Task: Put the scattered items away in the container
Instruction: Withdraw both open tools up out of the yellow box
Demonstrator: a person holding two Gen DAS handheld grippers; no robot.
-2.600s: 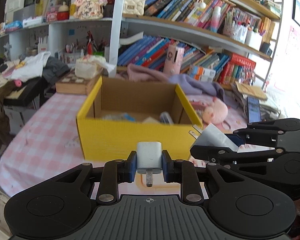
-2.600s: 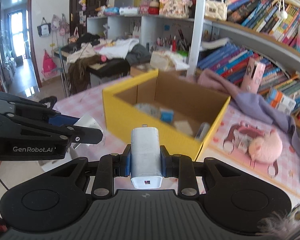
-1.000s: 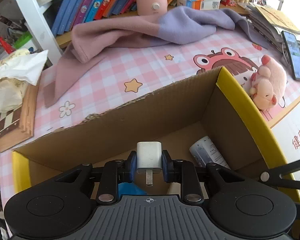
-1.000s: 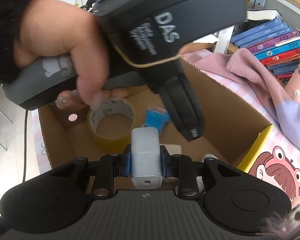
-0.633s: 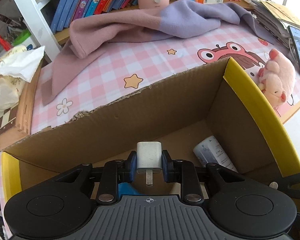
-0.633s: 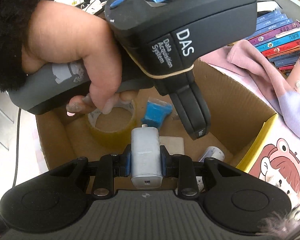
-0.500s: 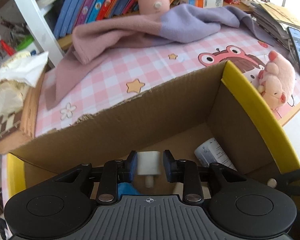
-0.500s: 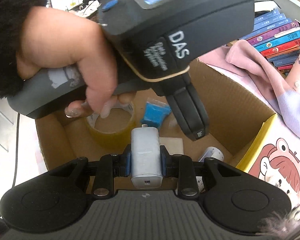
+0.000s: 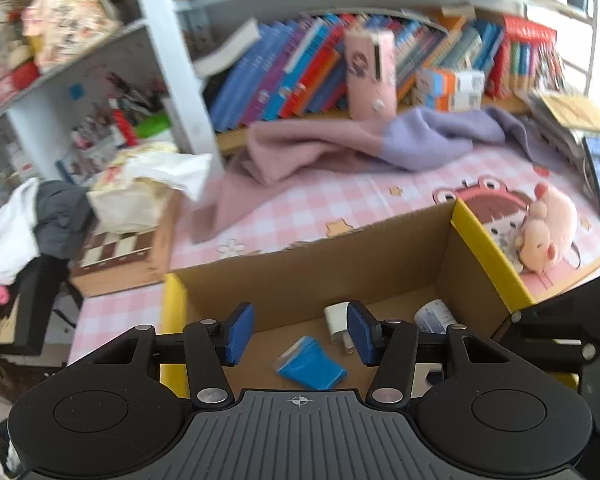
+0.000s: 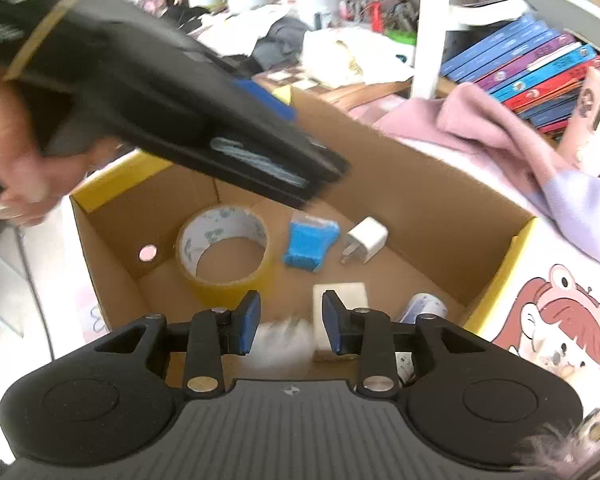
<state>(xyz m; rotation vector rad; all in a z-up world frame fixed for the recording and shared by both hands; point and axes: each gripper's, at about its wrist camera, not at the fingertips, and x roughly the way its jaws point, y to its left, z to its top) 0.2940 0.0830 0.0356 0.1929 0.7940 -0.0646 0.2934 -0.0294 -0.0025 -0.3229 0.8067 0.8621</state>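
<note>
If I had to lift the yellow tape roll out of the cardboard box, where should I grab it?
Pinch the wall of the yellow tape roll from above, one finger inside its open core. It lies flat on the floor of the cardboard box, hole facing up, probably too wide to span.

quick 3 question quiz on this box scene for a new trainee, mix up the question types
1. True or false: the small white charger lies on the floor of the yellow box.
2. Which thing lies between the tape roll and the small white charger?
A. a pink plush
B. the blue packet
C. a phone
3. Fill in: the pads of the left tool hold ____.

Key
1. True. It lies on its side, apart from both tools.
2. B.
3. Nothing. Its jaws are opening and the space between them is bare; the charger sits below, on the box floor.
</note>
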